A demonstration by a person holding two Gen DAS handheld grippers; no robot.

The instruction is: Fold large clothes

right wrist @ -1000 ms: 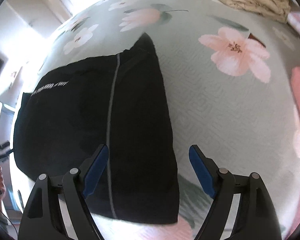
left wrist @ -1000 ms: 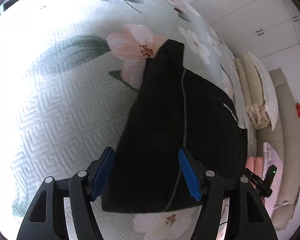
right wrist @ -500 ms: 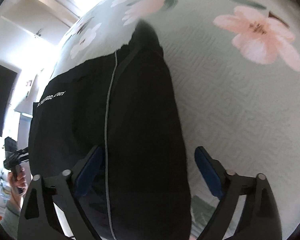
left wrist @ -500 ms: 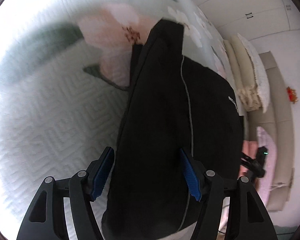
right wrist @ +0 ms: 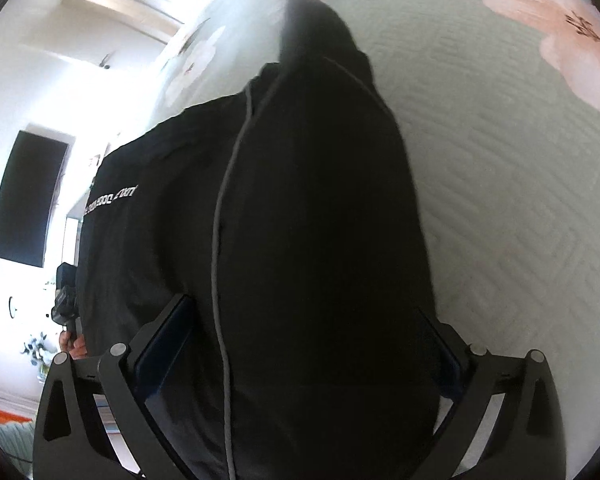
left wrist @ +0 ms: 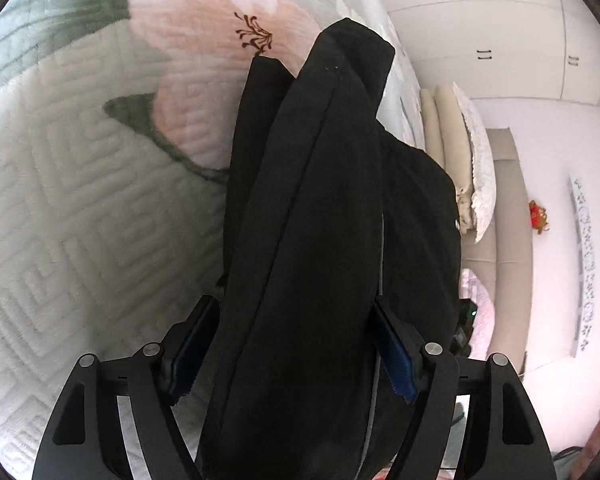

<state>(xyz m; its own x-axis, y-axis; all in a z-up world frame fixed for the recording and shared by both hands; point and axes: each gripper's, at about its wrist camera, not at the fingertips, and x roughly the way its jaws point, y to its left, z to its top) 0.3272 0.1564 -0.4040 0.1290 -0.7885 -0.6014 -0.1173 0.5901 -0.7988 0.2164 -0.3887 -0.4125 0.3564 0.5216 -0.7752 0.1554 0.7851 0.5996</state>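
A black garment [left wrist: 324,208] with a thin grey seam and white lettering lies folded on a pale green floral quilt [left wrist: 80,184]. In the left wrist view my left gripper [left wrist: 296,352] is open, its blue pads on either side of the garment's near edge, low over the quilt. In the right wrist view the same garment [right wrist: 300,208] fills the middle. My right gripper [right wrist: 312,356] is open and straddles its near edge, with the fabric between the pads. The garment's near hem is hidden under both grippers.
Folded beige bedding [left wrist: 456,152] and a pink cloth [left wrist: 480,300] lie at the quilt's far side. White wardrobe doors [left wrist: 500,40] stand behind. A dark screen [right wrist: 28,200] hangs on the wall. The quilt [right wrist: 520,200] is bare right of the garment.
Both grippers have moved down and forward over the garment's near edge. The fabric now sits between the open pads and looks much closer and larger.
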